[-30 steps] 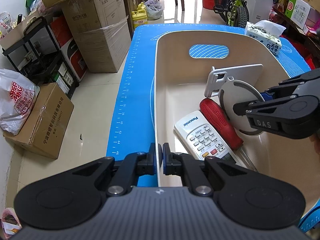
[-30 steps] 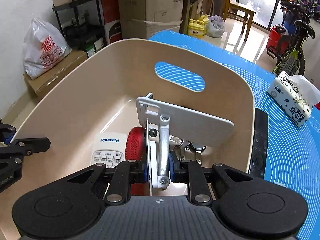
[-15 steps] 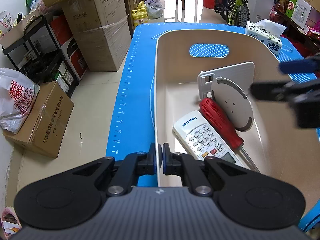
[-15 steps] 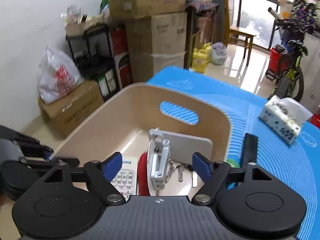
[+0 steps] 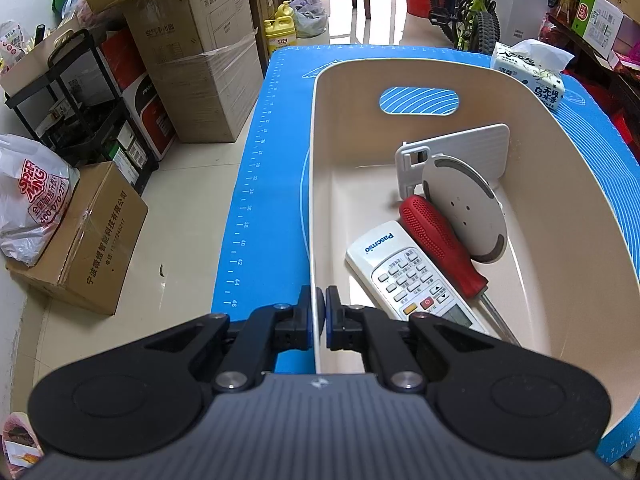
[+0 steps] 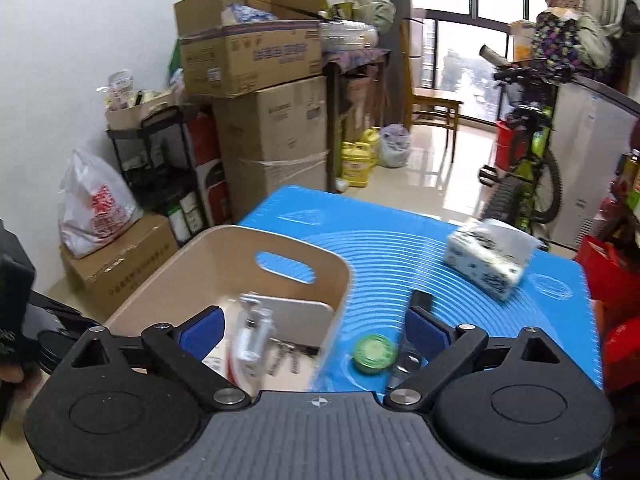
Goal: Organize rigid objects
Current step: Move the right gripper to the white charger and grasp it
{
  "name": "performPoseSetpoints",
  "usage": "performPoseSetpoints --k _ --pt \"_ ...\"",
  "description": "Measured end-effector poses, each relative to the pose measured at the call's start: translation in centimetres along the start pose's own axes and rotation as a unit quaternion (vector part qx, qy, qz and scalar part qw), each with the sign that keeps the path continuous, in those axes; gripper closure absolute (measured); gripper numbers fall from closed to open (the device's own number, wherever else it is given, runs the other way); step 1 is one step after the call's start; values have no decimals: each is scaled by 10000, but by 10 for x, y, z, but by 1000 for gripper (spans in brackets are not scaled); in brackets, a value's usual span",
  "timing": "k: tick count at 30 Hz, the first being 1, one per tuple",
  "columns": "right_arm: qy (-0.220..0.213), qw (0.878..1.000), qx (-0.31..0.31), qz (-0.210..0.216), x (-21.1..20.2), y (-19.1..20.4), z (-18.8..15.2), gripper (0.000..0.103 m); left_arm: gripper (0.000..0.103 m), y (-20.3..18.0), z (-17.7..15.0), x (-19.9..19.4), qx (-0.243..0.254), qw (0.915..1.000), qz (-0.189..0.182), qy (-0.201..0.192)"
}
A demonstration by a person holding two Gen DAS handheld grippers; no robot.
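Observation:
A beige bin (image 5: 560, 184) stands on the blue mat (image 5: 272, 184). Inside it a white phone stand (image 5: 460, 168) leans upright beside a red-handled screwdriver (image 5: 440, 240) and a white remote (image 5: 408, 276). My left gripper (image 5: 318, 312) is shut on the bin's near rim. Seen from the right wrist, my right gripper (image 6: 316, 320) hangs above the bin's (image 6: 224, 256) right edge; its jaws are opening wide with nothing pressed between them. Below it lie the stand (image 6: 256, 328), some keys (image 6: 286, 356), a green round object (image 6: 374, 354) and a black remote (image 6: 418, 304) on the mat.
A tissue pack (image 6: 492, 260) sits at the mat's far right. Stacked cardboard boxes (image 5: 208, 64) and a black rack (image 5: 80, 120) stand on the floor to the left, and a bicycle (image 6: 524, 176) stands beyond the table.
My right gripper let go of the white stand, opened wide and rose back out of the bin, leaving the left wrist view. The left gripper stayed put on the rim.

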State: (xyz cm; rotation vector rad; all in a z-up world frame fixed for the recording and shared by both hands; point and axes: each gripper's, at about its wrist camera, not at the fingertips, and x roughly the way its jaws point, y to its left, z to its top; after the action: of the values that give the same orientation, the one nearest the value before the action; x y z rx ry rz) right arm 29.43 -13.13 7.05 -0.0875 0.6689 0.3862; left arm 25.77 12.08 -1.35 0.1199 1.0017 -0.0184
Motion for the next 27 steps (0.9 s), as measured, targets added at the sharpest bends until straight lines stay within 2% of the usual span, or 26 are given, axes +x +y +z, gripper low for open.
performPoseSetpoints --k 8,14,19,22,27 --pt "335 9980 145 -523 2 -47 -34 4 96 0 0 0 0 10000 -1 -2" --pt "621 9952 366 -666 17 -67 -66 4 96 1 0 0 6 10000 -6 -5" --pt "703 9937 556 -671 32 -65 -88 4 96 0 0 0 6 10000 2 -2" --pt "703 9928 531 -810 44 -55 -96 4 96 1 0 0 18 10000 6 -5" --pt "762 9918 650 -790 69 -43 -105 7 96 1 -1 -1 19 10000 6 -5"
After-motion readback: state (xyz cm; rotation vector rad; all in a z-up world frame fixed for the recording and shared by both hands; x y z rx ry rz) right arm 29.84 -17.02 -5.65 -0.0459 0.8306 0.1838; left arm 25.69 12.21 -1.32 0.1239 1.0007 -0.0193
